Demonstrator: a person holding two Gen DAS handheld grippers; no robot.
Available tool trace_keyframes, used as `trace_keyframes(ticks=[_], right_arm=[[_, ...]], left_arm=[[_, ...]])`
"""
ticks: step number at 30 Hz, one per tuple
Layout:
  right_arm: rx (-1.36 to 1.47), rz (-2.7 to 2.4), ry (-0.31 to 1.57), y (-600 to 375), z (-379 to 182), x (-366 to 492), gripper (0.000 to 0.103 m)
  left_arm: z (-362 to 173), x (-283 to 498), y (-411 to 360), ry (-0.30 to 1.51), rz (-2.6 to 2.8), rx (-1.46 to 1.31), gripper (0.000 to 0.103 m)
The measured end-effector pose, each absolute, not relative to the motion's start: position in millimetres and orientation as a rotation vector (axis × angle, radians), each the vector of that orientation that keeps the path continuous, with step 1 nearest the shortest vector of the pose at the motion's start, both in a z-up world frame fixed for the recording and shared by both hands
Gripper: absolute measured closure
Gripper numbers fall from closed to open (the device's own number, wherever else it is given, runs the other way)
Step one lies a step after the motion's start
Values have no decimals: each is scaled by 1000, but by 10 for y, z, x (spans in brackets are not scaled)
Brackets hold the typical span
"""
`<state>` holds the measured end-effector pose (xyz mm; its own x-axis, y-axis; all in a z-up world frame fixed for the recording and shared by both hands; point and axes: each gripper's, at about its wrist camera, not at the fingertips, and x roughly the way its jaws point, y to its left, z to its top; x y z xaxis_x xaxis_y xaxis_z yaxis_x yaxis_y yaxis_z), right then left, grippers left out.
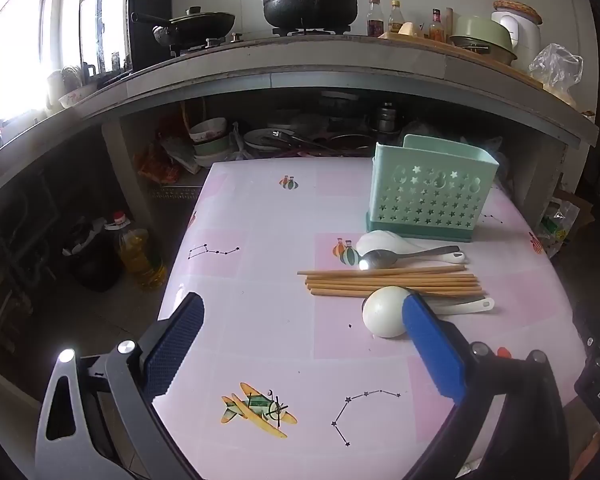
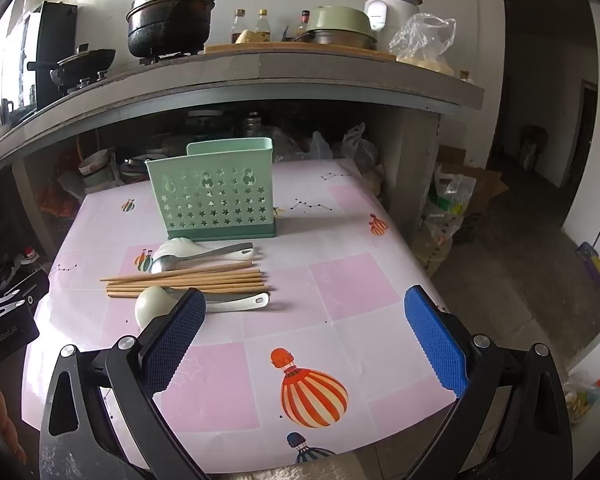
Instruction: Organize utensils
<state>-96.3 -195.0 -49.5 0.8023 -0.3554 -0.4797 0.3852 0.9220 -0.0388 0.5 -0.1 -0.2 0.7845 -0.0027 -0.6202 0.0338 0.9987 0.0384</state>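
Observation:
A mint green utensil holder (image 1: 432,196) with star holes stands upright at the back of the table; it also shows in the right wrist view (image 2: 216,196). In front of it lie a white ceramic spoon (image 1: 384,240), a metal spoon (image 1: 396,258), several wooden chopsticks (image 1: 392,280) and a second white spoon (image 1: 384,312) nearest me. They show in the right wrist view as chopsticks (image 2: 188,278) and near white spoon (image 2: 152,304). My left gripper (image 1: 304,324) is open and empty, its right finger (image 1: 428,344) beside the near spoon's bowl. My right gripper (image 2: 304,328) is open and empty.
The table (image 1: 260,240) has a pink patterned cloth. A kitchen counter (image 1: 300,68) with pots, bottles and a stove overhangs behind it, with dishes stored beneath. An oil bottle (image 1: 140,252) stands on the floor at left. Bags (image 2: 448,208) sit right of the table.

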Motion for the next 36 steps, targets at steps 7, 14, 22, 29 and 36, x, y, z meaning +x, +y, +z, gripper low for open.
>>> trace_keyframes(ticks=[7, 14, 22, 29, 36], right_arm=[[65, -394, 503, -1945, -499, -948, 8], [63, -396, 508, -1936, -505, -938, 8], [65, -397, 512, -1961, -502, -944, 8], [64, -396, 514, -1938, -509, -939, 8], [64, -396, 516, -1936, -511, -941, 8]], left_arm=[[-60, 45, -69, 681, -37, 51, 6], [-109, 66, -10, 720, -45, 20, 6], [-166, 56, -21, 738, -45, 32, 6], [-180, 49, -5, 746, -41, 34, 6], [-184, 49, 1, 747, -41, 34, 6]])
